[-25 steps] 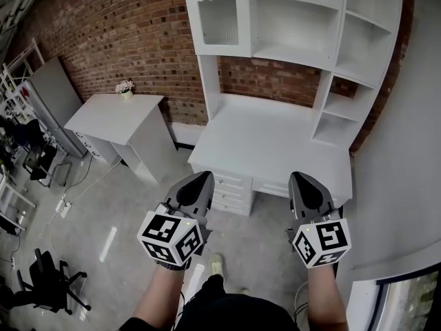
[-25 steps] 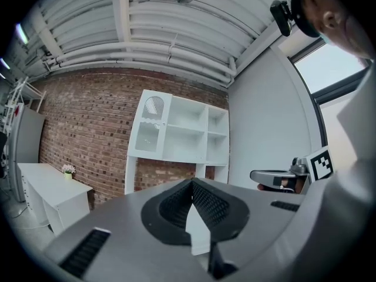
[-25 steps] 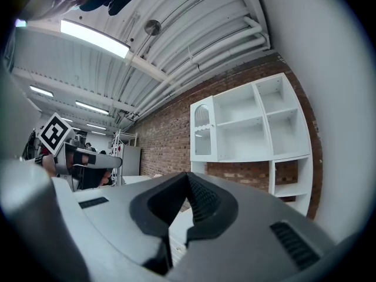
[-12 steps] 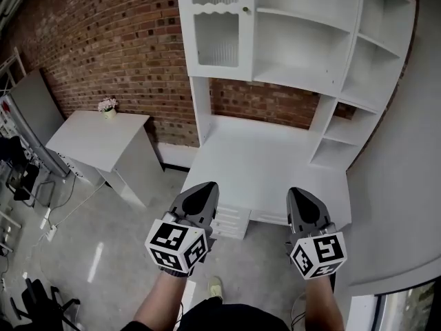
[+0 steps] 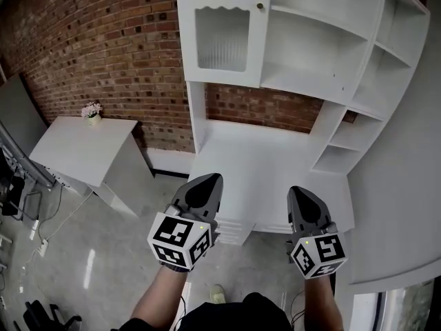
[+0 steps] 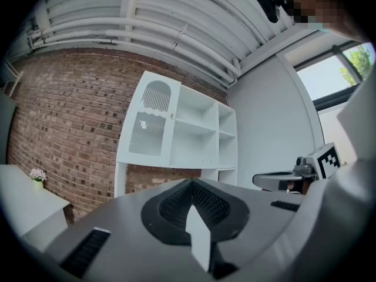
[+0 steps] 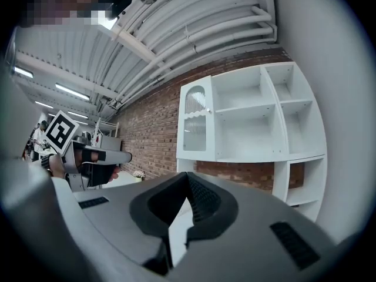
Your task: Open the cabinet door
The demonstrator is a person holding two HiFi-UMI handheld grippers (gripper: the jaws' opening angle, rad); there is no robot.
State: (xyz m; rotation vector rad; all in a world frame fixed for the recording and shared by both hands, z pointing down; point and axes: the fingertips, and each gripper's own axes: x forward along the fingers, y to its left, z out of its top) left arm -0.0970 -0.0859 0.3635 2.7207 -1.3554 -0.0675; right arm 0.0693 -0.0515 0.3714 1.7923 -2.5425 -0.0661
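- White wood is making up the big desk (image 5: 258, 158) with the shelf unit (image 5: 324, 43) on top, and it is standing against the red brick wall (image 5: 103, 40).
- The cabinet door (image 5: 222, 29) is sitting at the top left corner of the shelf unit. It is shut flat, with wavy glass in it, and its little round knob (image 5: 260, 6) is on its right edge.
- The left gripper (image 5: 209, 180) is pointing level at the desk, over its front left edge. Its two jaws are pressed together with nothing in them.
- The right gripper (image 5: 298, 192) is pointing the same way over the front right edge of the desk. Its jaws are meeting at the tips too, and they are holding nothing.
- Both grippers are well apart from the door, which is high above them.
- A small white table (image 5: 83, 147) is standing to the left, with a little flower pot (image 5: 91, 112) at its back corner by the wall.
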